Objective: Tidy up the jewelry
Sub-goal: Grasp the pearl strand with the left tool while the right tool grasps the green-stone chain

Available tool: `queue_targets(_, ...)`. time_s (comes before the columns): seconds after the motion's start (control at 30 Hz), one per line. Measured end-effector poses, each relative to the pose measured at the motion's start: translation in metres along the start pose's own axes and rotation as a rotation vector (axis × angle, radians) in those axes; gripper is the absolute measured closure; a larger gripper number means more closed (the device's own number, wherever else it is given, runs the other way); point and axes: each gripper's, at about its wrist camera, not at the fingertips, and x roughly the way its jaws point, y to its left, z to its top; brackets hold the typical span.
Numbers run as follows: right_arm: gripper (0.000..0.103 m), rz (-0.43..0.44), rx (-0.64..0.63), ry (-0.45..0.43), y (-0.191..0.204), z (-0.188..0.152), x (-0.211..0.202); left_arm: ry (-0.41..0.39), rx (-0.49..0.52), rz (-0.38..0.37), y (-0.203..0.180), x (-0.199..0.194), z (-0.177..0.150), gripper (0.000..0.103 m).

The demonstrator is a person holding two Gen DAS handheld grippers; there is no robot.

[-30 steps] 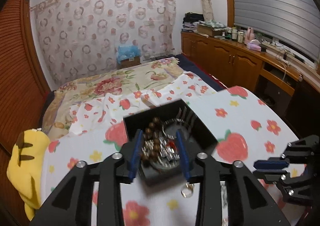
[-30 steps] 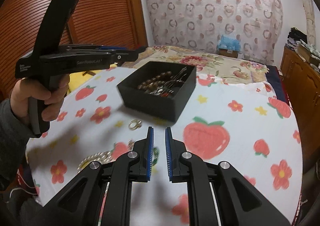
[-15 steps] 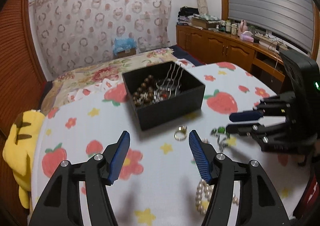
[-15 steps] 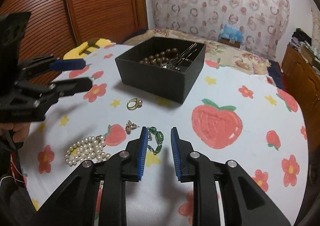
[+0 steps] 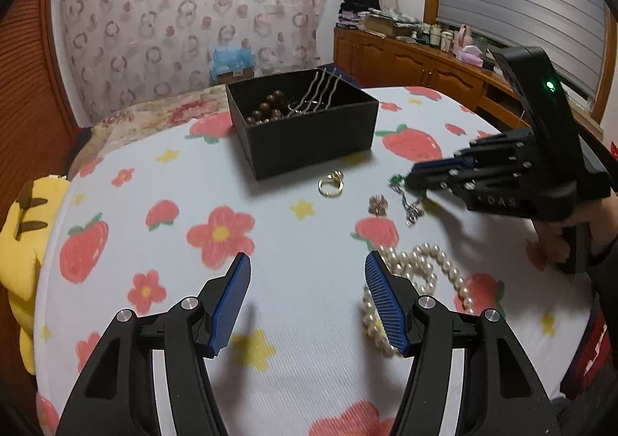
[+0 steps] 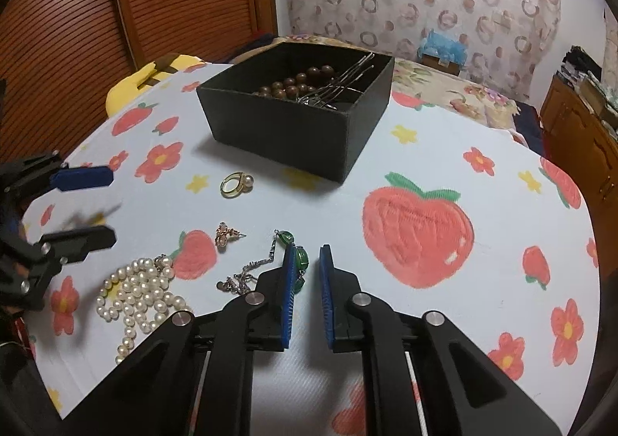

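Nearest the table's front edge, the left gripper (image 5: 307, 268) hangs spread wide over the flowered tablecloth (image 5: 231, 281), with the pearl necklace (image 5: 421, 273) just beside its right finger. The right gripper (image 6: 305, 260) hovers with a narrow gap between its fingers, grasping nothing, right by the green bracelet (image 6: 299, 262). Farther on lie an earring (image 6: 225, 235) and a gold ring (image 6: 235, 184), then the black box (image 6: 297, 123) of beads and hairpins near the far edge.

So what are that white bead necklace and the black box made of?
The white bead necklace looks like pearl or imitation pearl: round, creamy beads with a soft sheen. The black square box seems to be matte cardboard, going by its thin, flat, dull walls, though I cannot be sure.
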Motion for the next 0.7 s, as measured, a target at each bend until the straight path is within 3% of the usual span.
queue_targets(0.23, 0.089, -0.003, -0.005, 0.0, 0.001, 0.001, 0.001, 0.027, 0.004, -0.017, -0.007, -0.004, -0.012, 0.044)
queue_targets(0.7, 0.088, -0.019, -0.021, 0.001, 0.003, 0.0, 0.001, 0.093, 0.026, -0.073, -0.024, 0.006, -0.019, 0.087)
